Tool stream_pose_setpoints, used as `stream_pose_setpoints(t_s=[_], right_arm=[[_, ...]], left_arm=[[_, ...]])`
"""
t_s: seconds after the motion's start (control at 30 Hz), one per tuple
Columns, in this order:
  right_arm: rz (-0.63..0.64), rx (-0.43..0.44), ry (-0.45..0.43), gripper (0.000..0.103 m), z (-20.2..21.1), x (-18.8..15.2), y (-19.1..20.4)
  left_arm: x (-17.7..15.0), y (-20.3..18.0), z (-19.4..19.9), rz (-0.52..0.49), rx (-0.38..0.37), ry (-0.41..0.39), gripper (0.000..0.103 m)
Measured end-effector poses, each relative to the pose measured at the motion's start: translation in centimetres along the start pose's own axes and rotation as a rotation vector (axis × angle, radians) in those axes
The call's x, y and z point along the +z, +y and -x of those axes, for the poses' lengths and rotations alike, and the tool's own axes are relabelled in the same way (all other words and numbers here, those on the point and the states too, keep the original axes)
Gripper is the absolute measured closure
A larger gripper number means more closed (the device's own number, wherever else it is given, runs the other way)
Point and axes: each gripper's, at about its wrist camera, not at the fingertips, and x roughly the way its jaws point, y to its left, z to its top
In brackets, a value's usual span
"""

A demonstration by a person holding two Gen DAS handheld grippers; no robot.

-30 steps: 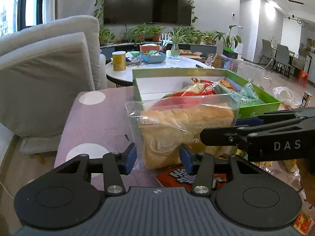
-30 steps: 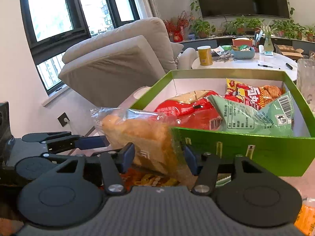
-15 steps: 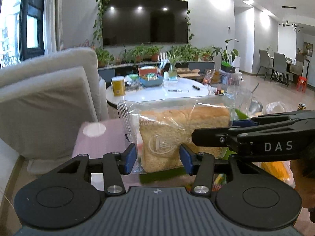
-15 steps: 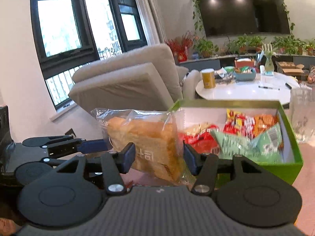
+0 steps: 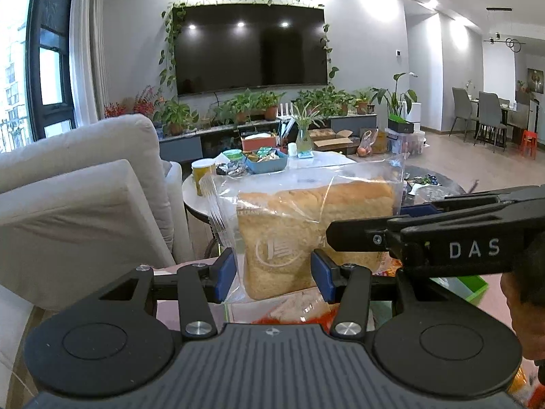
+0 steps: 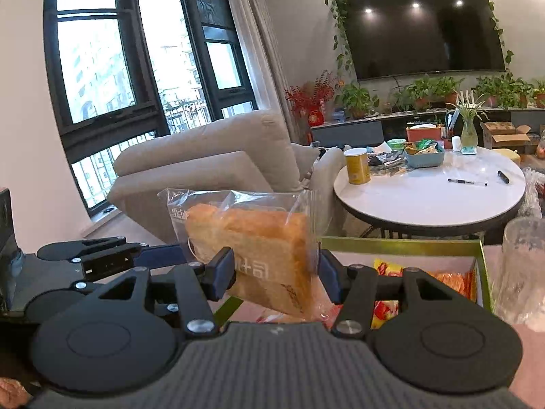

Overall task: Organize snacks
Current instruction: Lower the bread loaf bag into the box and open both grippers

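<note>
both grippers hold one bag of bread point(image 5: 306, 228) up in the air, above the green box point(image 6: 402, 243). the left gripper point(image 5: 274, 274) has its blue pads point(image 5: 226, 274) pressed on the bottom of the bag, one on each side. the right gripper point(image 6: 276, 272) squeezes the other end the same way, so its fingers are narrow and tight on the bag. the bag is clear and the bread inside is golden. in the box lie red and orange snack packs point(image 6: 453, 281). behind it stands a round white table point(image 6: 429, 197) with a yellow can point(image 6: 357, 166). a big pale sofa point(image 5: 78, 201) sits to the left.
</note>
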Motion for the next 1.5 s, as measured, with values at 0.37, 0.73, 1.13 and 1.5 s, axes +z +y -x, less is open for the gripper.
stream_pose_setpoints(t_s=[0.37,0.73,1.13,1.5], right_arm=[[-0.012,-0.05,0.062,0.037,-4.5,-0.5,-2.6],[-0.05,-0.159,0.065,0.037,-4.1,-1.3,-3.5],[-0.065,-0.081,0.082,0.036,2.2,-2.4,-0.2],[-0.128,-0.056,0.247,0.036,3.3,-6.6,2.8]], left_arm=[[-0.4,0.9,-7.1,-0.003,0.012,0.089,0.056],[-1.7,1.9,-6.5,0.015,0.119,0.074,0.034],[-4.1,2.9,0.6,0.07,0.121,0.083,0.028],[-8.5,2.1,5.2,0.158,0.063,0.189,0.025]])
